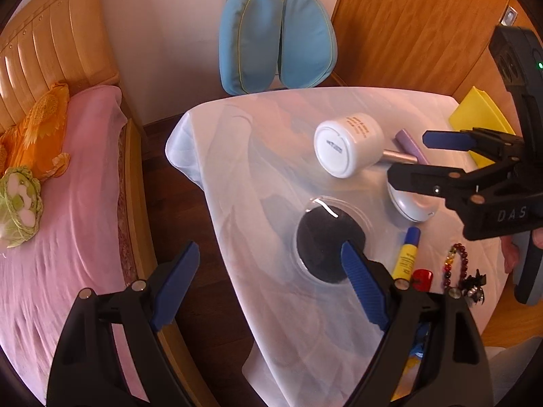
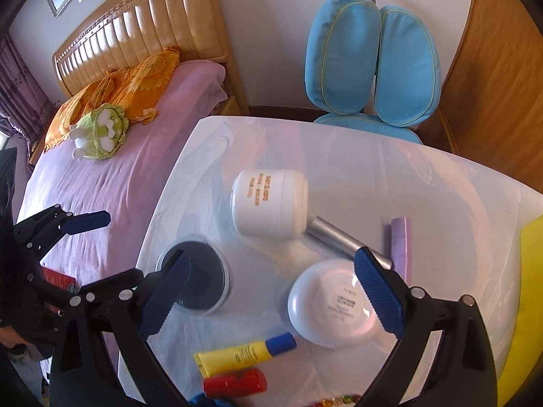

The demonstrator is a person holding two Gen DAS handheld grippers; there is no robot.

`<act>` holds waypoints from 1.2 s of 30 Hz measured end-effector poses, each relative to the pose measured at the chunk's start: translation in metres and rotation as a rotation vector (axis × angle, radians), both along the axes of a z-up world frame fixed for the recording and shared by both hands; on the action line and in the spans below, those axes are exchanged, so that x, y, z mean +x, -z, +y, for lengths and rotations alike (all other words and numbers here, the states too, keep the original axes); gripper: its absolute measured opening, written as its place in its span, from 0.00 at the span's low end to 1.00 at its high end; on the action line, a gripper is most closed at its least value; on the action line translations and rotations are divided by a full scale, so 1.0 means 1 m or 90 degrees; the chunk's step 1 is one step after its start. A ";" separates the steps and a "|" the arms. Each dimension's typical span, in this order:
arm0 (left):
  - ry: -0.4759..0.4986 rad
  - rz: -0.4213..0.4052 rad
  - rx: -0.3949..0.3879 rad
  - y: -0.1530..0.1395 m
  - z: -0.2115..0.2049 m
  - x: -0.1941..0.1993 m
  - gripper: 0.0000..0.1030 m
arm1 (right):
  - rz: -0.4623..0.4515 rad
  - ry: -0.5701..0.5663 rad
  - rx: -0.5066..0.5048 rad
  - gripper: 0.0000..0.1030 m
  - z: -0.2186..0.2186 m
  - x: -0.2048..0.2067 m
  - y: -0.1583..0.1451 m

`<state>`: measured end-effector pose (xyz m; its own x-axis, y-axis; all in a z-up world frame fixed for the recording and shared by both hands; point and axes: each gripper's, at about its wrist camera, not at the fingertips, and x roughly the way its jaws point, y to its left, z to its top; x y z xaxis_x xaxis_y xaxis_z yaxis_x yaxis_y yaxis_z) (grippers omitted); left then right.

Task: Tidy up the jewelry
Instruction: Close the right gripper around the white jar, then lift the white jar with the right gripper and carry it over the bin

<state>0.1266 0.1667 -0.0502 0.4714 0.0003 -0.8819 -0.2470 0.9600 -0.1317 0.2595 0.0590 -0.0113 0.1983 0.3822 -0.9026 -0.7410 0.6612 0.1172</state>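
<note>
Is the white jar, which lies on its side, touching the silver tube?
Touching. In the right wrist view, the silver tube runs straight into the white jar, with no gap showing between them.

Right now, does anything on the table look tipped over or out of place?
Yes: the white jar lies on its side mid-table, base showing in the left wrist view, against a silver tube. Nothing looks spilled.

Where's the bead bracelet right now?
In the left wrist view the bead bracelet lies on the table's near right edge, just right of the red case and yellow tube, beside a dark hair clip.
</note>
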 end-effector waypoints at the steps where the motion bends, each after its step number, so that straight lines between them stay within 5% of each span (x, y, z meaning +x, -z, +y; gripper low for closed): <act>1: -0.002 0.000 -0.006 0.002 0.003 0.001 0.81 | -0.004 0.001 -0.006 0.95 0.007 0.002 0.004; 7: 0.016 0.016 -0.024 0.018 0.015 0.005 0.81 | -0.041 0.035 -0.046 0.91 0.033 0.012 0.024; 8: 0.016 0.016 -0.026 0.019 0.017 0.004 0.81 | -0.045 0.040 -0.061 0.69 0.035 0.013 0.028; 9: 0.014 0.015 -0.030 0.020 0.020 0.003 0.81 | -0.039 0.041 -0.071 0.59 0.038 0.014 0.033; 15: 0.004 0.009 -0.039 0.017 0.025 0.002 0.81 | -0.034 0.034 -0.058 0.58 0.030 0.011 0.030; 23: 0.039 -0.021 -0.042 -0.007 -0.007 0.008 0.81 | -0.038 -0.010 0.007 0.57 -0.025 -0.015 -0.013; 36: 0.126 -0.007 -0.049 -0.025 -0.152 0.039 0.81 | -0.035 0.018 0.033 0.57 -0.196 -0.010 -0.043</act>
